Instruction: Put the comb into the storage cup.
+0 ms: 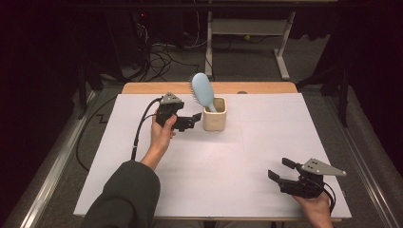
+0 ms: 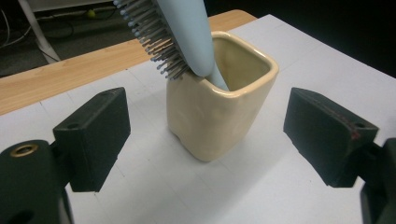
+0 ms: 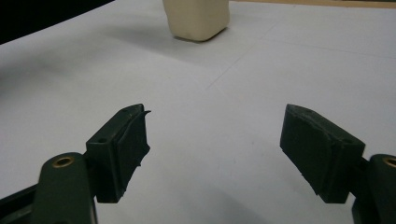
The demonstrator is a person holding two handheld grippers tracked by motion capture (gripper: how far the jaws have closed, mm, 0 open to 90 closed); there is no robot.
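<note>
A cream ceramic cup [image 1: 215,115] [image 2: 218,109] stands upright near the back of the white table. A light blue hairbrush [image 1: 203,90] [image 2: 176,32] rests in it handle down, head leaning left, bristles facing left. My left gripper [image 1: 191,121] [image 2: 205,135] is open just left of the cup, its jaws apart on either side of it without touching. My right gripper [image 1: 281,168] [image 3: 215,149] is open near the front right of the table, with bare table between its jaws. The cup's base [image 3: 198,19] shows far ahead of it.
The white table cover [image 1: 247,156] runs to a wooden strip [image 1: 157,88] at the back edge. Behind the table are floor cables [image 1: 161,57] and a white desk frame [image 1: 247,28]. Metal rails flank both sides.
</note>
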